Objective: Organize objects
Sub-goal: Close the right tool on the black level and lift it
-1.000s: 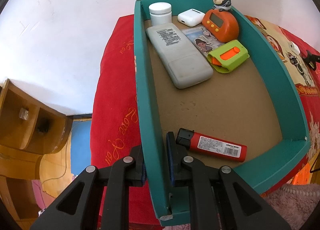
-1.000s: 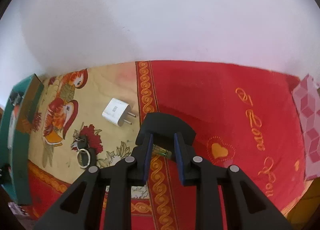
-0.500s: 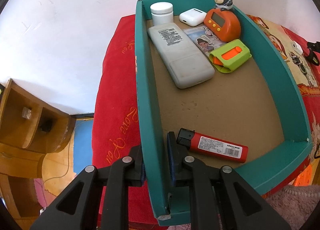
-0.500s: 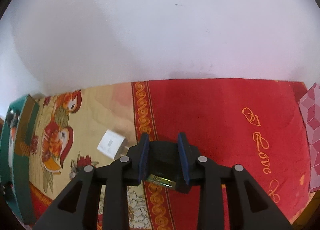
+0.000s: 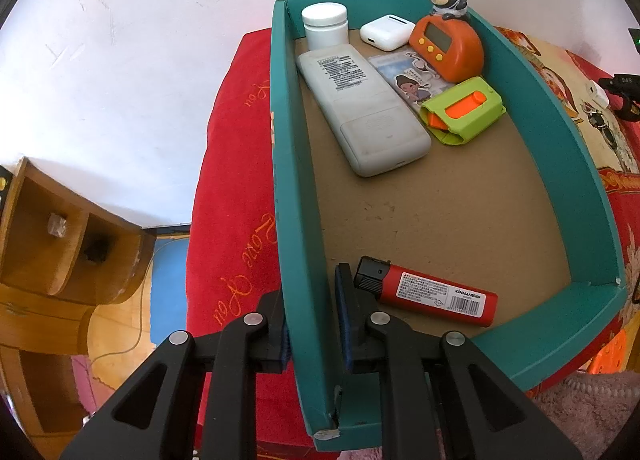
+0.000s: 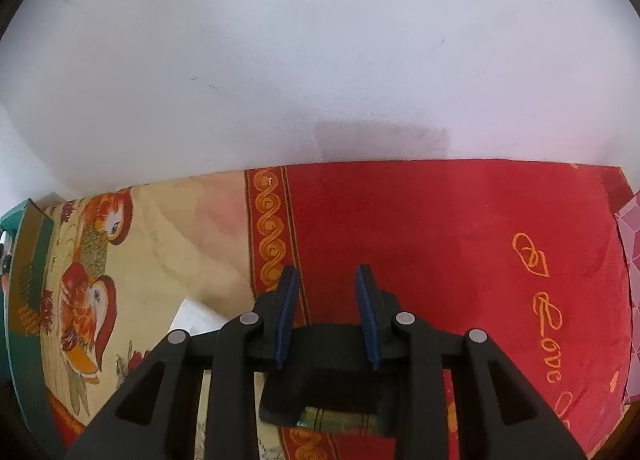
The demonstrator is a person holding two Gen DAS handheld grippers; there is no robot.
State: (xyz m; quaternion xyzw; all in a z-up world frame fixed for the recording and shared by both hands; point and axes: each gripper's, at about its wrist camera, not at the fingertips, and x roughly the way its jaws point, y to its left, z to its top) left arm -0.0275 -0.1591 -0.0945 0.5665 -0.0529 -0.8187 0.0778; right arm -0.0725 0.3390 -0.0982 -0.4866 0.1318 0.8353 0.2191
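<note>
your left gripper (image 5: pixel 312 312) pinches the green cardboard box's (image 5: pixel 298 244) wall at 6 o'clock. your right gripper (image 6: pixel 326 312) clamps a black block (image 6: pixel 324 384); it could slip.

Teal open box (image 5: pixel 298 220) on red cloth, red lighter (image 5: pixel 428 292) flat at its near end

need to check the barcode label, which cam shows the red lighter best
The left wrist view. The red lighter lies in full sight on the floor of the teal box, label up, beside the left gripper, which is shut on the box's wall. The right wrist view shows only a sliver of the box, no lighter.
</note>
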